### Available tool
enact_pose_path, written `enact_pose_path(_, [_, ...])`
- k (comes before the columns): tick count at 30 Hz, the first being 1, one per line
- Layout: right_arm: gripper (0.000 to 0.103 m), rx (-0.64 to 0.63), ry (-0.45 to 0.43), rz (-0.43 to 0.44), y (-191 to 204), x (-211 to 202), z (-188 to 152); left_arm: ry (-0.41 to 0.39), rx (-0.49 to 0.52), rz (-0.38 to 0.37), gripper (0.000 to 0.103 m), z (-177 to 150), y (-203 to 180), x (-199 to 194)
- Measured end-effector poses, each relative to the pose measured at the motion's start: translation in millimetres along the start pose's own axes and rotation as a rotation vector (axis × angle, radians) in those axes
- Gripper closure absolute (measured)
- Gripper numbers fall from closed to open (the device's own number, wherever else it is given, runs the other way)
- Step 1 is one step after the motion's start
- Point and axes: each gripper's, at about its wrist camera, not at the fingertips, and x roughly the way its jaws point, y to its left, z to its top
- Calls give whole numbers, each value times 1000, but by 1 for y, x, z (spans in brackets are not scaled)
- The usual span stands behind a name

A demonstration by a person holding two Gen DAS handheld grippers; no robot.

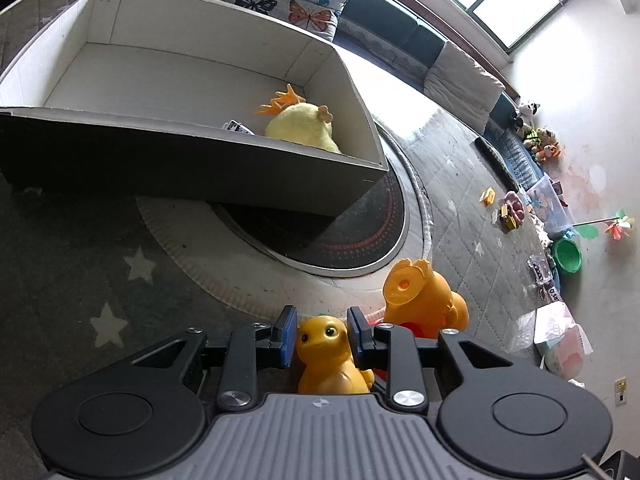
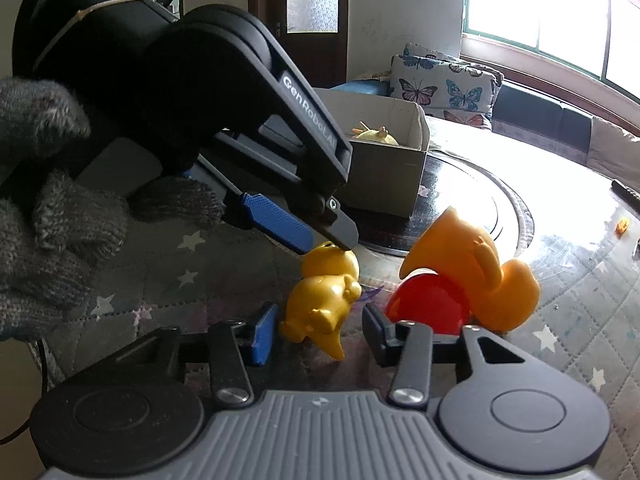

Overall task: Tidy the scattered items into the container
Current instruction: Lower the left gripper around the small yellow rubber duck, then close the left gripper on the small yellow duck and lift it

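Left gripper pinches one small yellow duck by the head, body upright, beak facing the camera; one larger orange duck stands just right, and one plush chick lies in the cardboard box beyond. Right gripper is spread wide, the small duck between its fingers, tail toward the camera, the left tool clamping from above.

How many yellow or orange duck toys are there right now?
3. A small yellow duck sits between the left gripper fingers, a bigger orange duck lies beside it on the mat, and a plush duck is in the box. Others may be hidden.
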Motion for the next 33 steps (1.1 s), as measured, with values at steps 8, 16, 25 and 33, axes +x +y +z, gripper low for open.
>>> enact_pose_path(8, [67,5,6,5,-1,2,0,21,-18,-3,72,3,3,8])
enact_pose_path(16, [68,-6,1,11,0,-2,-1,21,-38,-22,72,1,6,5])
enact_pose_path(25, [68,-48,-50,26,1,-8,20,-55,-24,-28,72,15,1,-20])
enact_pose_path(33, [68,-110,-120,40,-2,5,66,-161,-28,-30,72,50,2,-42])
